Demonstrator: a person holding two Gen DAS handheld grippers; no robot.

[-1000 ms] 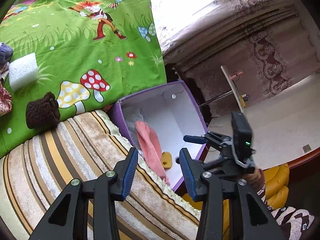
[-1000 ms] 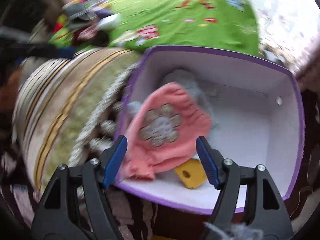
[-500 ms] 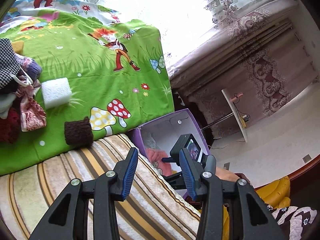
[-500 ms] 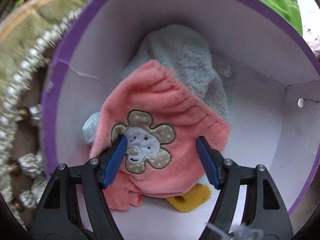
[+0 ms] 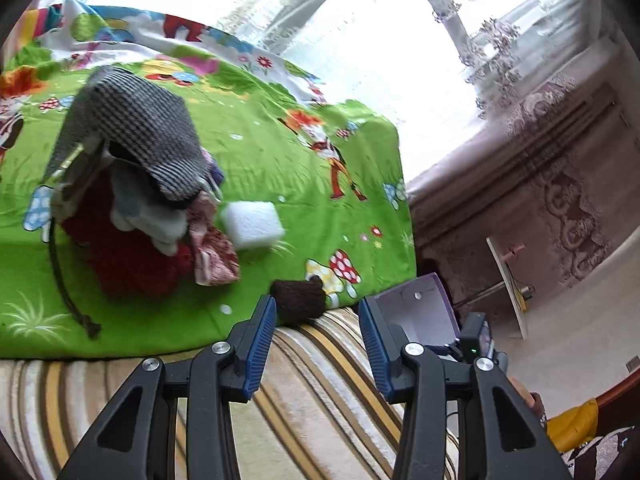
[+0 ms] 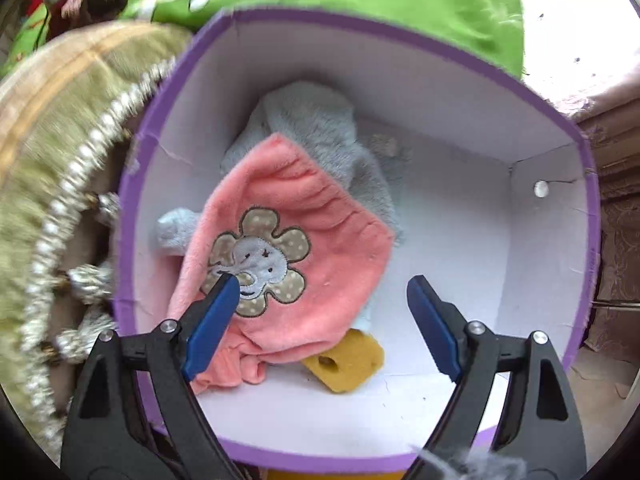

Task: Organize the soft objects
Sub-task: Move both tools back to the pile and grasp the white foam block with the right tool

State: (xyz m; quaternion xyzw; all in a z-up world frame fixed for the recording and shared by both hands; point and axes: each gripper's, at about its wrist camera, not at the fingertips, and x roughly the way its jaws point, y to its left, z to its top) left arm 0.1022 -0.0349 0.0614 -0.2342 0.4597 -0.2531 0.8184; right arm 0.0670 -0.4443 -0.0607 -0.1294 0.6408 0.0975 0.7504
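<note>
A purple box (image 6: 400, 28) with a white inside holds a pink cloth with an elephant flower patch (image 6: 288, 232), a grey plush (image 6: 312, 128) and a yellow sponge (image 6: 348, 360). My right gripper (image 6: 322, 284) points down into the box, its jaws opening, pads clear of the pink cloth below. My left gripper (image 5: 318, 340) stands open and empty over the striped cushion, just short of a brown knit piece (image 5: 298, 300). Beyond that lie a white sponge (image 5: 252, 224) and a pile with a checked hat (image 5: 136, 136), a red fuzzy item (image 5: 124, 264) and a patterned pouch (image 5: 212, 252).
The green cartoon sheet (image 5: 280, 160) covers the bed beneath the pile. A striped cushion (image 5: 320, 400) with a beaded fringe (image 6: 60, 220) borders the box (image 5: 420, 312). A bright curtained window is behind, and bare floor (image 5: 580, 320) lies to the right.
The left gripper swung away from the box toward the pile on the green sheet. The right gripper dropped lower over the box and its jaws widened.
</note>
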